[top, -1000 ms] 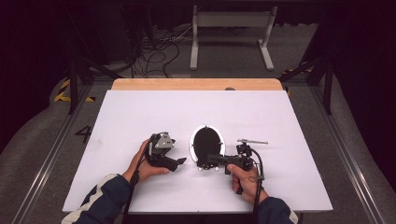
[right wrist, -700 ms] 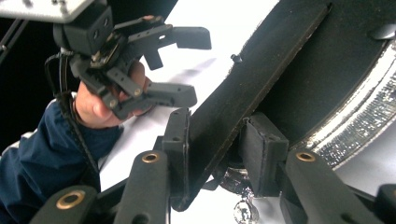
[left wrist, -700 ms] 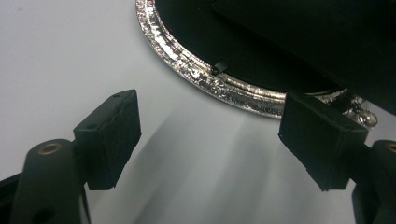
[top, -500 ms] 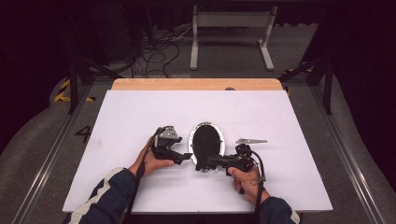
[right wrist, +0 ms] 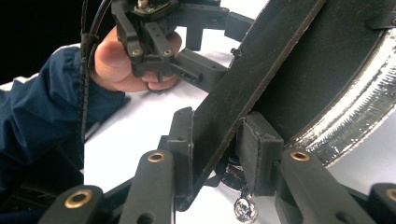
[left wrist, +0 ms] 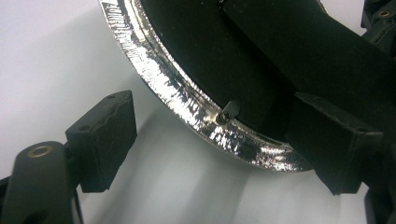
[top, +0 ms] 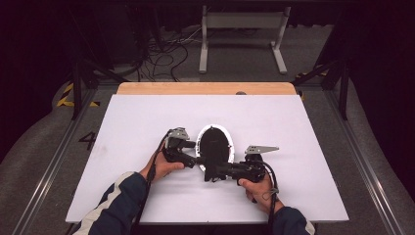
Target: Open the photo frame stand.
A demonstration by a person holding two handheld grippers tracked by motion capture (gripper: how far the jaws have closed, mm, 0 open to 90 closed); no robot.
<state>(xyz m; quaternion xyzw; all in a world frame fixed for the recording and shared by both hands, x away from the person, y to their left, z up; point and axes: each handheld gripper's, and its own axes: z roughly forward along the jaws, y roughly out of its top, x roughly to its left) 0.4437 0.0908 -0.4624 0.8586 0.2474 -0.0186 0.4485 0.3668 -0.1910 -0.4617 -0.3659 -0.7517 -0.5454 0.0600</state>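
Covering most of the high view, the white table point(top: 147, 122) carries one oval thing near its middle: a black mask-like piece point(top: 214, 147) with a glittering silver rim, lying between the two grippers. What exactly this piece is stays hard to make out, because its face is plain black and in both gripper views it is cut off by the picture edges. The person's forearms in dark blue sleeves point(top: 115, 208) come in from the bottom edge and are cut off there. The right gripper point(right wrist: 215, 154) has just been closing its jaws, and in the right gripper view the two pads press from both sides on a flat black strap or flap point(right wrist: 254, 70) of the piece, so it grips that part. The left gripper point(left wrist: 219, 149) stands with its jaws wide apart; the silver rim point(left wrist: 187, 107) lies between them, and one jaw is well away from it, while the other sits close against the black part, though I cannot tell if it touches. A small silver bead point(right wrist: 244, 210) shows below the right jaws, partly hidden.
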